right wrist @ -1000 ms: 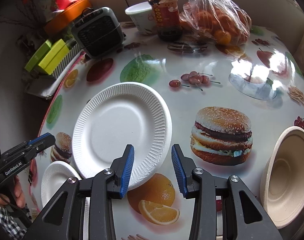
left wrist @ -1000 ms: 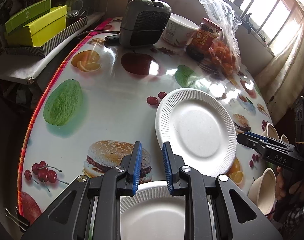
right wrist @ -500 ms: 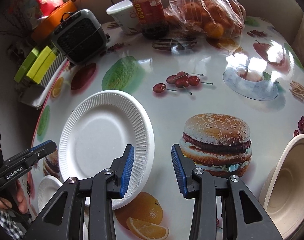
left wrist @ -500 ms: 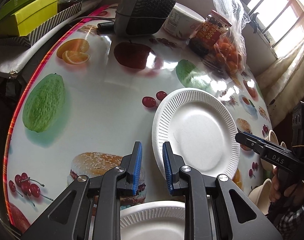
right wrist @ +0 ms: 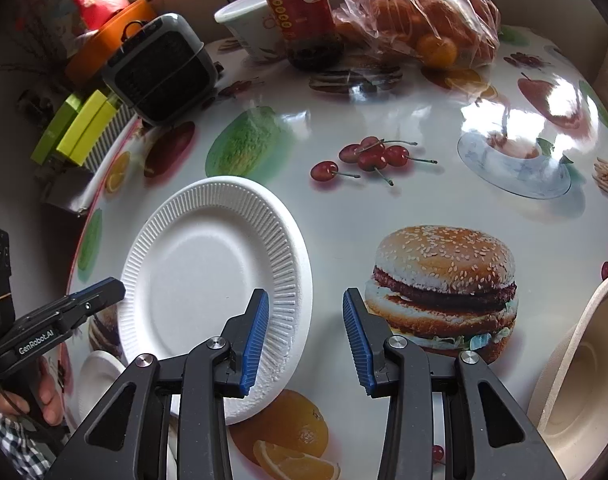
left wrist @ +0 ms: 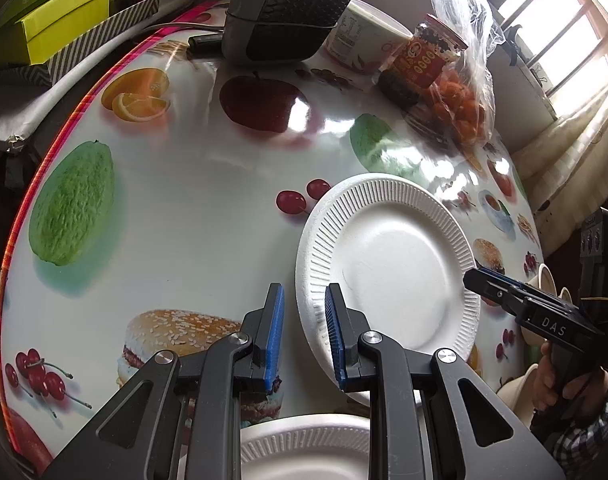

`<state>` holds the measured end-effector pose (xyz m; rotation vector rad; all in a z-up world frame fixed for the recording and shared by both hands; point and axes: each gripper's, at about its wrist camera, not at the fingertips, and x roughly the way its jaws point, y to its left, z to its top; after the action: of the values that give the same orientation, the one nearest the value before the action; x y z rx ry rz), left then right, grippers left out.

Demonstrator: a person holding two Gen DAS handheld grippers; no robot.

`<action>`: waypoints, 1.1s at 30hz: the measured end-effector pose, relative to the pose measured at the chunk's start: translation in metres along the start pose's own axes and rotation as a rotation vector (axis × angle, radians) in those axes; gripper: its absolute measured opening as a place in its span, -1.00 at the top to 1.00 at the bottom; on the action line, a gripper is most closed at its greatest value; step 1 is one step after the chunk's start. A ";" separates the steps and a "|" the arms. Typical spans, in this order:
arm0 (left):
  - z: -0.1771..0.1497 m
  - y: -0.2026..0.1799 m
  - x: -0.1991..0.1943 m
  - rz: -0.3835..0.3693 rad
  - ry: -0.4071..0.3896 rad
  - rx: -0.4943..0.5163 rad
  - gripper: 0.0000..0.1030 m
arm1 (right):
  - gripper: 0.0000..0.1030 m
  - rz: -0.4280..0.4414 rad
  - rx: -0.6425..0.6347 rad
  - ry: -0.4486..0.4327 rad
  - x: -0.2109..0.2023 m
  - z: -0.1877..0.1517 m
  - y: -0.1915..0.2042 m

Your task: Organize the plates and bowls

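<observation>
Both grippers have dropped closer to the large white plate [left wrist: 388, 264], which lies mid-frame on the printed table [left wrist: 183, 200]. Left gripper [left wrist: 301, 334] and right gripper [right wrist: 304, 336] stand apart, gripping nothing, flanking its rim.

Left gripper [left wrist: 300, 334] and right gripper [right wrist: 306, 338] tilt steeply downward — fingers parted, gripping nothing.

Right gripper [right wrist: 304, 330] parted above table [right wrist: 384, 208], white plate [right wrist: 207, 272] beside, beige bowl [right wrist: 584, 368] right
</observation>
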<state>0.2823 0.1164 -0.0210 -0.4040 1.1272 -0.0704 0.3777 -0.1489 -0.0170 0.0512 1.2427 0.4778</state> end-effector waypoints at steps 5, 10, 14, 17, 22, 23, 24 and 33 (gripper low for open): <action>0.000 0.000 0.001 0.005 0.004 0.000 0.58 | 0.26 0.008 -0.004 0.006 0.003 0.000 0.001; 0.000 -0.001 0.002 0.010 0.003 0.002 0.58 | 0.30 0.014 -0.005 0.009 0.005 0.000 0.001; 0.000 -0.002 0.003 0.015 0.004 0.005 0.64 | 0.41 0.014 -0.009 0.010 0.005 0.000 0.001; 0.000 -0.002 0.003 0.017 0.001 0.009 0.68 | 0.47 0.016 -0.015 0.008 0.005 -0.001 0.003; 0.000 -0.003 0.003 0.024 0.000 0.016 0.69 | 0.57 0.017 -0.022 0.008 0.006 -0.001 0.006; 0.000 -0.004 0.002 0.026 -0.001 0.016 0.69 | 0.58 0.019 -0.023 0.008 0.006 -0.001 0.006; 0.000 -0.004 0.002 0.027 0.000 0.015 0.69 | 0.58 0.018 -0.024 0.008 0.006 -0.001 0.006; 0.000 -0.008 0.001 0.043 -0.009 0.029 0.69 | 0.58 0.020 -0.024 0.010 0.006 -0.002 0.006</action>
<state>0.2834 0.1088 -0.0190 -0.3536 1.1244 -0.0470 0.3758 -0.1418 -0.0212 0.0410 1.2475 0.5102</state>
